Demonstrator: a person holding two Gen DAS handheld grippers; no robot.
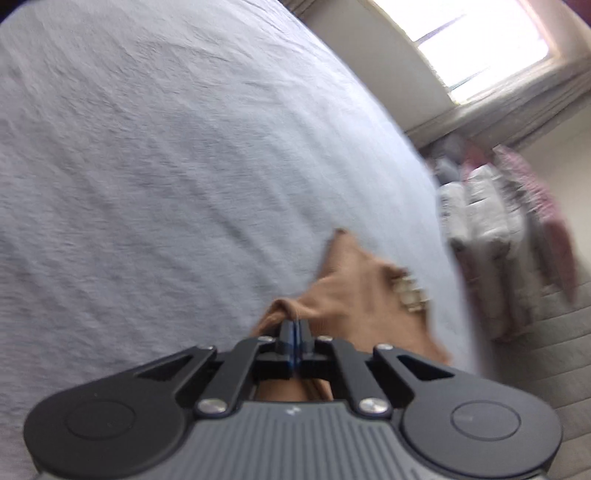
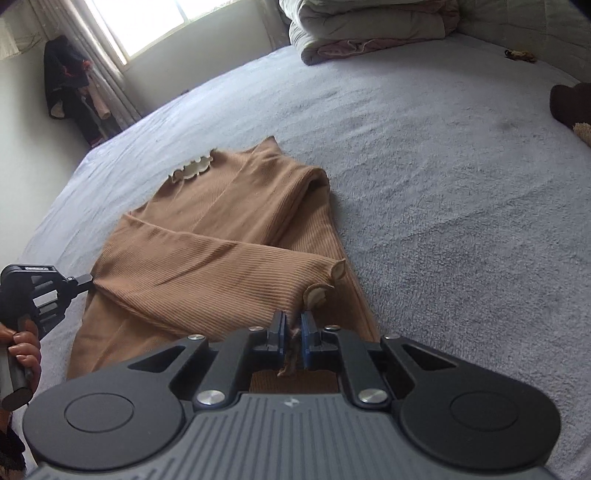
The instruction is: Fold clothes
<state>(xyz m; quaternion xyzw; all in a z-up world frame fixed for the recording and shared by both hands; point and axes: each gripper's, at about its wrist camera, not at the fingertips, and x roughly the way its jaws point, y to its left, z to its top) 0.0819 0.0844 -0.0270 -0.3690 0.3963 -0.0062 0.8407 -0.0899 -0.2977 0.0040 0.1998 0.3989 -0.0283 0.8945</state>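
Observation:
A tan ribbed long-sleeved top [image 2: 207,236] lies on the grey bed cover [image 2: 443,184], its frilled cream collar [image 2: 192,168] toward the window, one sleeve folded across the body. My right gripper [image 2: 293,325] is shut on the sleeve's cuff edge near its cream frill [image 2: 317,293]. My left gripper [image 2: 86,282] pinches the top's left side edge; in the blurred left wrist view it [image 1: 293,330] is shut on tan fabric [image 1: 354,291].
A folded duvet [image 2: 369,26] lies at the bed's far end. A dark brown plush item [image 2: 572,103] sits at the right edge. Dark clothes [image 2: 70,81] hang by the curtain beside the window. Stacked bundles [image 1: 487,221] stand past the bed's edge.

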